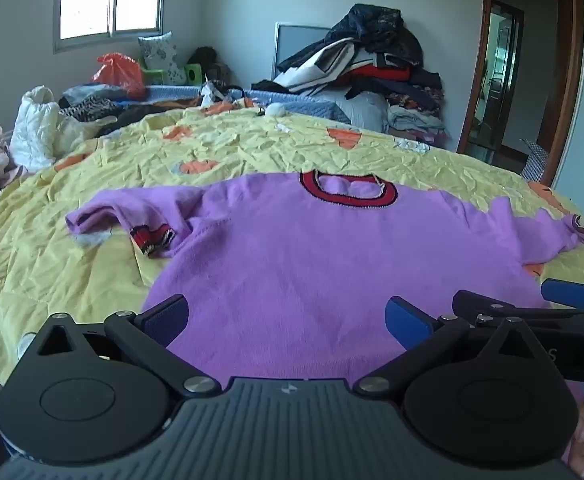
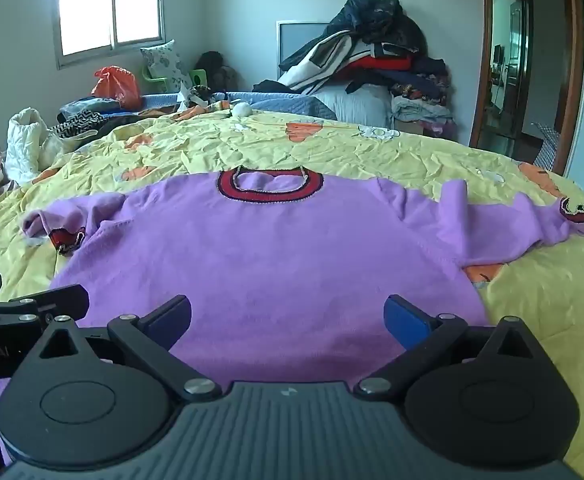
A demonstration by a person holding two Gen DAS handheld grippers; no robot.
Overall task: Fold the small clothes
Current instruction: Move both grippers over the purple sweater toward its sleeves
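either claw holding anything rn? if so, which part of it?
Nothing is held. Left claw and right claw are both open, poised over the lower part of the purple sweater, which lies flat on the yellow bedspread.

One purple sweater (image 1: 311,248), two grippers (both agape), one orange bag (image 1: 118,72), perhaps two pillows.
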